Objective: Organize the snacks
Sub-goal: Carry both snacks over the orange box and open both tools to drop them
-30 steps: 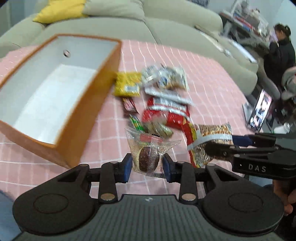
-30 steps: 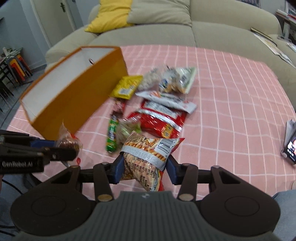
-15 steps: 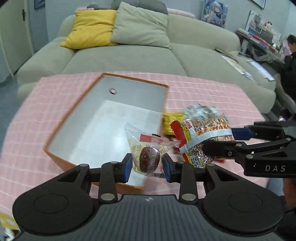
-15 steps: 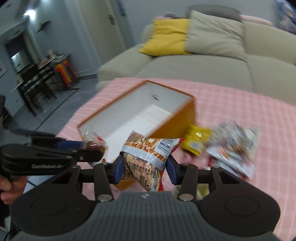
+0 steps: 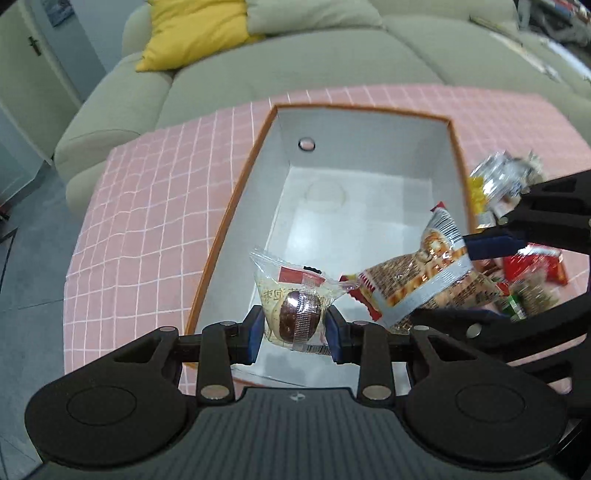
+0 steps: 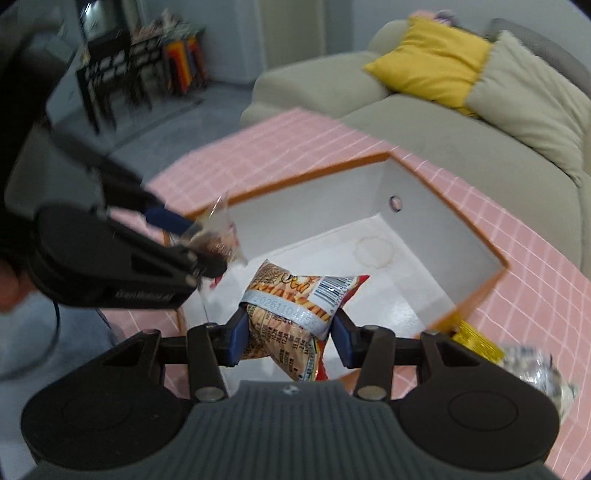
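Observation:
An orange box [image 5: 236, 199] with a white inside stands open on the pink checked tablecloth; it also shows in the right wrist view [image 6: 476, 236]. My left gripper [image 5: 295, 328] is shut on a clear-wrapped small cake [image 5: 291, 306] and holds it over the box's near end. My right gripper [image 6: 288, 332] is shut on an orange and red snack bag [image 6: 295, 306] and holds it over the box beside the left one. The bag also shows in the left wrist view [image 5: 424, 288], and the cake in the right wrist view [image 6: 218, 240].
Loose snack packets lie on the cloth right of the box: a yellow one [image 6: 476, 341], a silvery one [image 5: 502, 177] and red ones [image 5: 535, 262]. A beige sofa [image 5: 295, 70] with a yellow cushion [image 5: 192, 29] stands behind the table. Dark furniture [image 6: 110, 74] stands far left.
Both grippers have carried their snacks left from over the snack pile to over the open box. The two grippers are now close together. Neither has let go.

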Tool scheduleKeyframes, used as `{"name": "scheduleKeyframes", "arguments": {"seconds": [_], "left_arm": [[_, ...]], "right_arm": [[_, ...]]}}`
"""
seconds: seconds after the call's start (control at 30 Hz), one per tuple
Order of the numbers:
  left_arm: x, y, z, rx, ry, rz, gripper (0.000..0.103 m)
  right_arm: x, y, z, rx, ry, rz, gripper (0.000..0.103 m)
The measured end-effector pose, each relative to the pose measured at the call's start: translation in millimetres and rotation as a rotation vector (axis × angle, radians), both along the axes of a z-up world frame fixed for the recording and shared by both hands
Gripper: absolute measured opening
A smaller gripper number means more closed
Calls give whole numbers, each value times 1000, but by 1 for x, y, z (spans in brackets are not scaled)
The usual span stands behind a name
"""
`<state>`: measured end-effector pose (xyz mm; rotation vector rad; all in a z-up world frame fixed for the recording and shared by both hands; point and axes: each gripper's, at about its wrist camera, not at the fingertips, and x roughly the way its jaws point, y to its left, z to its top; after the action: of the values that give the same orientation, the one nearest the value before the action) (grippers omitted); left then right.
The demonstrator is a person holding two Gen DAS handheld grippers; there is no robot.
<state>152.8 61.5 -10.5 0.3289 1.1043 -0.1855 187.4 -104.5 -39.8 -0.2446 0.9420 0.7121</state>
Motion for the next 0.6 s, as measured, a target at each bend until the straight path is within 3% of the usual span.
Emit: {"name": "scheduleKeyframes", "arguments": {"seconds": [0.27, 0.6], "left_arm": [[26, 2, -40, 74, 140, -56, 39], [30, 6, -66, 109, 241, -52, 40]], "right_arm": [[27, 29, -37, -80, 119, 82, 45], [38, 45, -62, -141, 222, 126, 46]]}}
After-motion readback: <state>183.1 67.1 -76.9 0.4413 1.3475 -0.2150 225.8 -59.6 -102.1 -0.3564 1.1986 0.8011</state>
